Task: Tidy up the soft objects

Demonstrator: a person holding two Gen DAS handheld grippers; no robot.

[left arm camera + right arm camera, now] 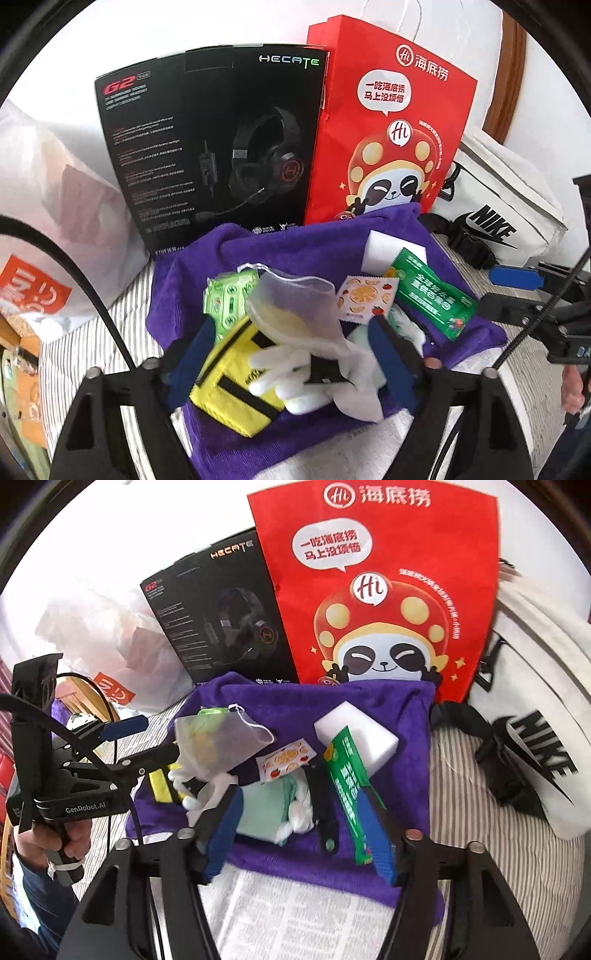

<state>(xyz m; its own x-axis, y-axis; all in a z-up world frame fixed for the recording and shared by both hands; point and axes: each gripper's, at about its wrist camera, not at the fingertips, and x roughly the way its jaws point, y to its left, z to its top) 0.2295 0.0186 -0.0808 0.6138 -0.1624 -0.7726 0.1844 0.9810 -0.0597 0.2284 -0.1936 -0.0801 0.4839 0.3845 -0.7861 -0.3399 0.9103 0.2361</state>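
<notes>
The striped bed sheet (92,332) carries everything here, with a white wall behind it. Against that wall stand the red paper bag (388,122) with a panda print and, to its left, the black headset box (207,147). A white Nike bag (506,218) lies at the right and a white plastic bag (55,206) at the left.

In front of the box and the red bag a purple towel (388,701) is spread on the sheet, and the small soft things lie in a heap on it. A white sponge block (354,731) sits toward the back, with a green snack packet (347,794) leaning across its front edge. Left of that is a translucent mesh pouch (291,306), draped over a yellow zip pouch (229,384) and a white plush toy (295,376). A mint-green cloth (266,808) lies beside the plush, though blur makes its shape hard to read. A small fruit-print sachet (365,299) and a light green sachet (229,299) lie on top near the pouch.

The left tongs (295,354) stand wide over the yellow pouch and plush, pressing on nothing. The right tongs (306,830) stand fairly wide too, astride the mint cloth and the snack packet, gripping neither as far as can be seen.
</notes>
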